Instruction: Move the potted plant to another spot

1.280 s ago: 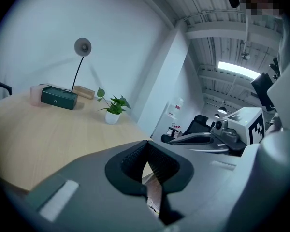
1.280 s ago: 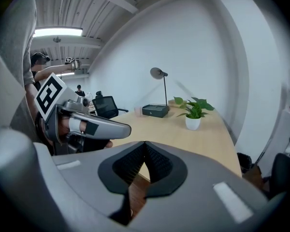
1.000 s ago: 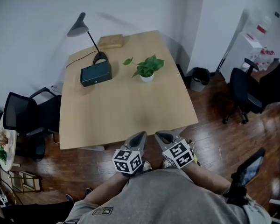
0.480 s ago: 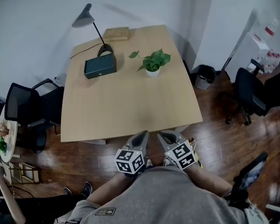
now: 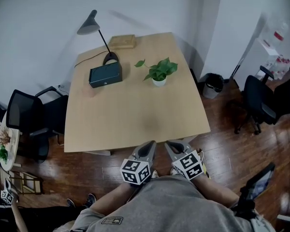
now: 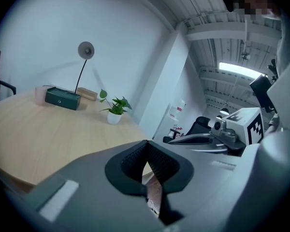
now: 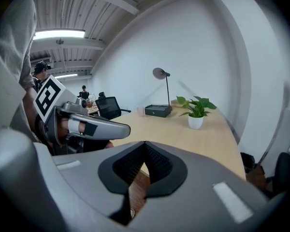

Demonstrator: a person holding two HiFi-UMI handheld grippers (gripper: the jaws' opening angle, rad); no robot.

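The small green-leaved potted plant (image 5: 159, 73) in its round white pot stands upright on the far half of the pale wooden surface (image 5: 130, 115). It is just to the right of a dark green rectangular box (image 5: 106, 75) and of the grey desk lamp (image 5: 94, 30) with a thin bent stem, and nearer than a flat light-wood block (image 5: 122, 41) at the back edge. The left tool (image 5: 149, 145) and the right tool (image 5: 170, 145) are held side by side close to the person's body, at the near edge of the surface and not over it, so the plant lies straight ahead and well apart from both, across almost the whole depth of the top. It sits slightly to the right of the line between them, which seems to put the right tool a little nearer and better lined up. In the left gripper view the left tool (image 6: 146, 143) has its dark ribbed pads pressed together at the tips with nothing between them, and the right gripper view shows the right tool (image 7: 145, 144) pressed together the same way and empty. The plant's (image 7: 195, 114) leaves spread wider than the pot, and one stem with a single leaf trails left toward the box. The pot is the only firm part, low and narrow, so a grasp would probably need the pads spread and brought in level around it beneath the leaves.
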